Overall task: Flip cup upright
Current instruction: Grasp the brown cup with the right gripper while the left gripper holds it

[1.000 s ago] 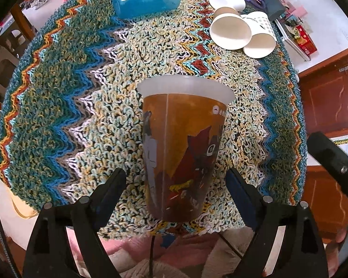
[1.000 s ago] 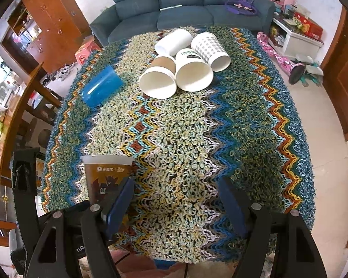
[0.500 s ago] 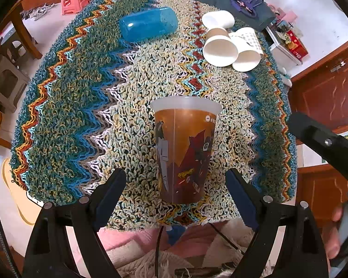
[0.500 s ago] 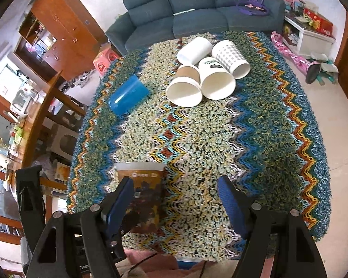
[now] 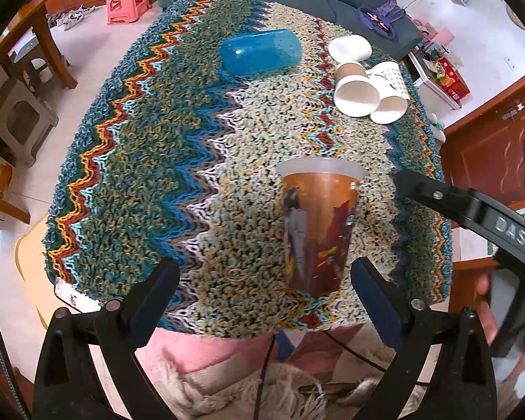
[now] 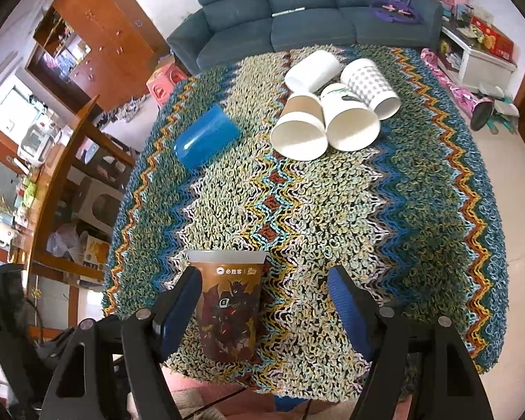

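Observation:
A brown printed cup (image 5: 317, 227) with a frosted rim stands upright near the front edge of the zigzag knitted cloth (image 5: 178, 133). It also shows in the right wrist view (image 6: 227, 306). My left gripper (image 5: 266, 292) is open and empty, drawn back from the cup, which stands toward its right finger. My right gripper (image 6: 264, 306) is open and empty; the cup stands beside its left finger (image 6: 178, 304). A blue cup (image 5: 260, 50) lies on its side at the far middle; it also shows in the right wrist view (image 6: 204, 136).
Several white paper cups (image 6: 332, 112) lie on their sides in a cluster at the far right of the table. A dark sofa (image 6: 315, 10) stands behind the table. Wooden furniture (image 6: 98, 24) stands at the left. The other gripper's body (image 5: 472, 210) shows at the right.
Both grippers have pulled back and up from the upright brown cup, which stays put. The left view has swung left, so the cup now sits right of centre.

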`<state>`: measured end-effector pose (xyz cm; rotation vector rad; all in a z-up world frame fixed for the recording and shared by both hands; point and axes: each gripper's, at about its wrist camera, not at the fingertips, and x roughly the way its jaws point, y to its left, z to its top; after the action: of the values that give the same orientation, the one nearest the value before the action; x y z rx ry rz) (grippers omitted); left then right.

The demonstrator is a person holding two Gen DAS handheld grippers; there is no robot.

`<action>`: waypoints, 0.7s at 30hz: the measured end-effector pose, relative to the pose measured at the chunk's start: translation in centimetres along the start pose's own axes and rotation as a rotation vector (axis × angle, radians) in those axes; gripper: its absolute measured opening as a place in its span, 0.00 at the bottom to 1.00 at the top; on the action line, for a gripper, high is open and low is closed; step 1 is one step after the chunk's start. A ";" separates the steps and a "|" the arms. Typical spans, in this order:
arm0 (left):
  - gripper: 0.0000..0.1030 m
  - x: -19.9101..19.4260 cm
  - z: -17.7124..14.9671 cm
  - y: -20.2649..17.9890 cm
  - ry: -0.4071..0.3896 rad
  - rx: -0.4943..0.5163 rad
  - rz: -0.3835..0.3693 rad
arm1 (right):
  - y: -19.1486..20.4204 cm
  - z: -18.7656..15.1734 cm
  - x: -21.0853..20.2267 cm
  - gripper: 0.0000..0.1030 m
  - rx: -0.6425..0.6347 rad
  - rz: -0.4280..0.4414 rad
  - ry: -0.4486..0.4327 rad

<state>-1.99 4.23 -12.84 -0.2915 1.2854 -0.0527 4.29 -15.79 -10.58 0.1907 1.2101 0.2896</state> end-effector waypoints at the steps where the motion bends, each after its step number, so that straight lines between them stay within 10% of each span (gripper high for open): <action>1: 0.96 0.1 0.0 0.2 0.001 0.002 0.005 | 0.1 0.1 0.7 0.73 -0.001 0.008 0.017; 21: 0.96 2.6 0.6 2.3 0.064 -0.017 -0.019 | 2.1 0.4 8.3 0.79 -0.017 0.088 0.200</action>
<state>-0.96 5.99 -15.65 -0.3187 1.3473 -0.0674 7.08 -11.10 -17.21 0.2042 1.3990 0.4032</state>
